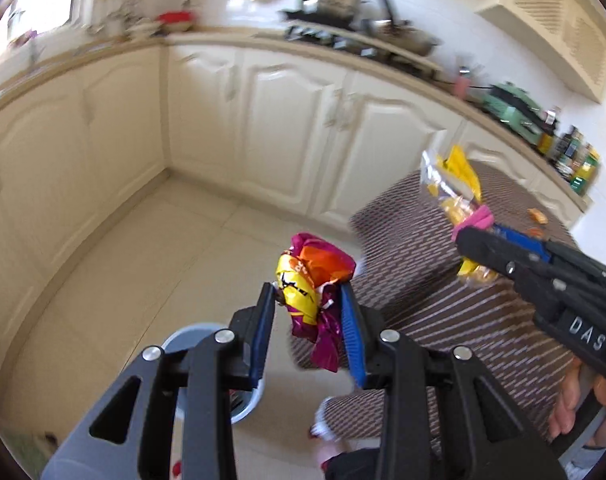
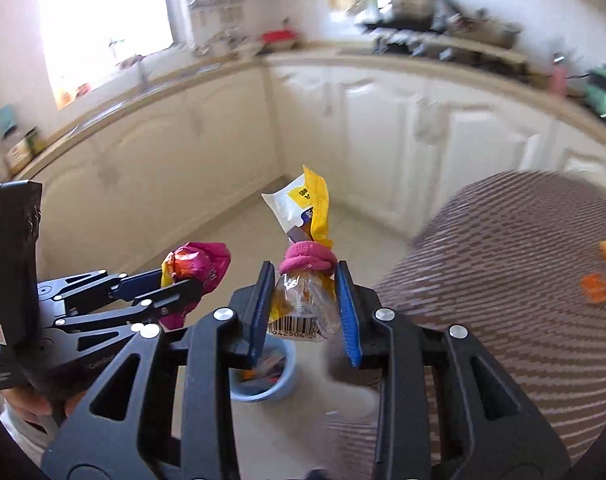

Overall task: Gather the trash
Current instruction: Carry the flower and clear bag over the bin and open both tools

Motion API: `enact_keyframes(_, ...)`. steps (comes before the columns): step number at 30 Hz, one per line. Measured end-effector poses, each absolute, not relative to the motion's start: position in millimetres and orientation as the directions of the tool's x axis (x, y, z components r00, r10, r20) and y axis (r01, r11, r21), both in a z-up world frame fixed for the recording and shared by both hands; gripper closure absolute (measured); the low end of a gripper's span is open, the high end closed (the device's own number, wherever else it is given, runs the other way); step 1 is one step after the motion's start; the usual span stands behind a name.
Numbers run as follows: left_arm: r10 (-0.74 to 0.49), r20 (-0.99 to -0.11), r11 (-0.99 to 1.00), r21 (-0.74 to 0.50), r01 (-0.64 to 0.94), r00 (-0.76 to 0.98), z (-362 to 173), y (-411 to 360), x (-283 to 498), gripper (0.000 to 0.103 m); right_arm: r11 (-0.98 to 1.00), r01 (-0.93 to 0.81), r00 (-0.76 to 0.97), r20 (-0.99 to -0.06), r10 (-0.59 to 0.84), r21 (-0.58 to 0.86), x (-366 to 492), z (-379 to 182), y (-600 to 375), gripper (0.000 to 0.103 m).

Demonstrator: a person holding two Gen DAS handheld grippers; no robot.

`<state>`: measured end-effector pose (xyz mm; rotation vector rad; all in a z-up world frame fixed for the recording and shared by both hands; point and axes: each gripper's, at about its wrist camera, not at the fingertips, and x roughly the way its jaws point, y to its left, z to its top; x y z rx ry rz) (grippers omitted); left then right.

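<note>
Left gripper (image 1: 308, 300) clamped on crumpled magenta-yellow wrapper (image 1: 313, 276), held off table edge above floor. Right gripper (image 2: 305, 280) pinched on clear snack bag (image 2: 303, 240) with pink tie, also airborne. Blue bin (image 2: 263, 376) below on floor. Orange scraps (image 2: 594, 287) left on striped table (image 2: 523, 300).

Orange scraps (image 2: 595, 287) on striped tablecloth (image 2: 523, 264)

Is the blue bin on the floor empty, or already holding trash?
Holding trash. The right wrist view looks into the blue bin and shows orange and dark scraps inside; how full it is cannot be told.
</note>
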<state>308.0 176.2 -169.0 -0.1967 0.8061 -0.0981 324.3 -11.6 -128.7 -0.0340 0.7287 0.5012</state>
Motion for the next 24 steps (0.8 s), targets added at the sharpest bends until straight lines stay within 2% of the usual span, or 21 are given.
enact_keyframes(7,-0.102,-0.818,0.956,-0.237,-0.170,0.566,-259.4,261.8,301.0,0.071,0.839,-0.500,0.451,-0.763,0.463,0.214,328.8,-224.2,86.1,0.072)
enact_keyframes(13,-0.123,-0.886,0.934,-0.256,-0.249,0.448,-337.6,290.3,315.5,0.071,0.843,-0.483,0.333,-0.841,0.426,0.237,342.4,-296.6,130.5,0.072)
enact_keyframes(20,-0.179,-0.905,0.915,-0.298,-0.274,0.386,-392.6,294.5,336.8,0.071,0.872,-0.430,0.279,-0.885,0.374,0.233,371.0,-346.3,140.4,0.072)
enact_keyframes(24,-0.188,-0.900,0.904,-0.316,-0.289,0.394,-402.6,296.3,346.4,0.066,0.884,-0.402,0.267,-0.893,0.362,0.238,376.6,-364.1,142.7,0.072)
